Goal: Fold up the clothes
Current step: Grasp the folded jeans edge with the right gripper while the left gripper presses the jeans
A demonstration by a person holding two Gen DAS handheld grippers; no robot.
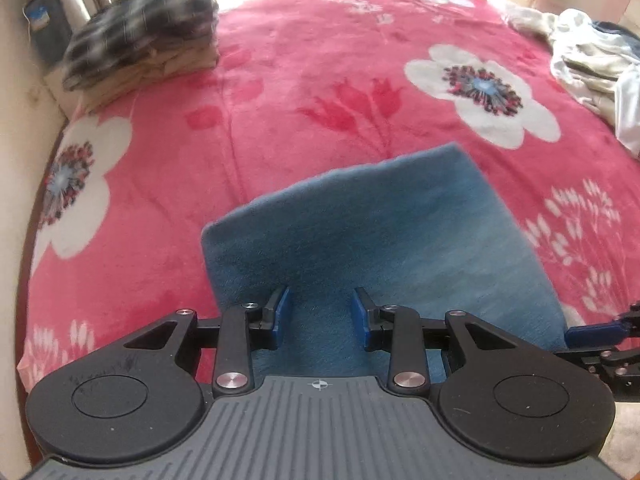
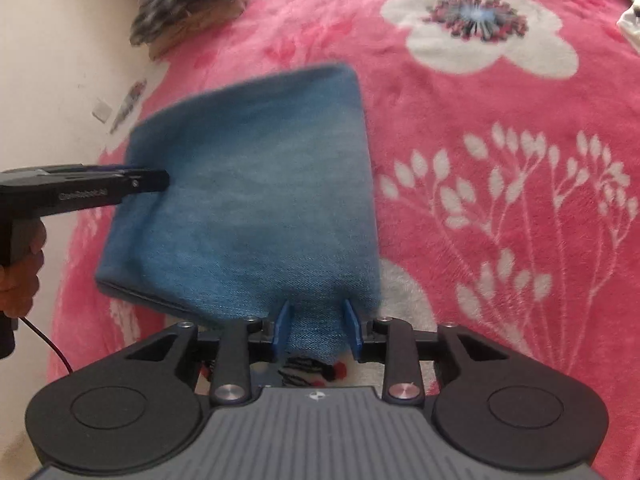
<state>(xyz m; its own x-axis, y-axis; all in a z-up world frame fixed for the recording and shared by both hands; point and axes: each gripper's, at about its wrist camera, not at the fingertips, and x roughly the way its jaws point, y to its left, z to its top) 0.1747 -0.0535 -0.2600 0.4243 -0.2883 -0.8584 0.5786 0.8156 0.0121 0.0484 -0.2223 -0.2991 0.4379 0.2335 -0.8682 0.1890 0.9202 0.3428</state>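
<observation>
Pink floral bed point(image 1: 280, 80) bearing folded blue denim garment point(image 2: 256, 184), left gripper point(image 1: 320, 316) and right gripper point(image 2: 318, 328) agape astride its edge; risk: layers slipping apart if pinched unevenly.

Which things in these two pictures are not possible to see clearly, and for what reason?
- Folded stack, left wrist view: motion blur; the number of garments cannot be counted.
- Unfolded clothes pile, left wrist view: cut off by the right edge.
- Blue garment, both views: folded and blurred, so its type is unclear.
- Left gripper and right gripper: fingers apart over the cloth; real contact is not visible.
- Bed under the garment: hidden.
</observation>
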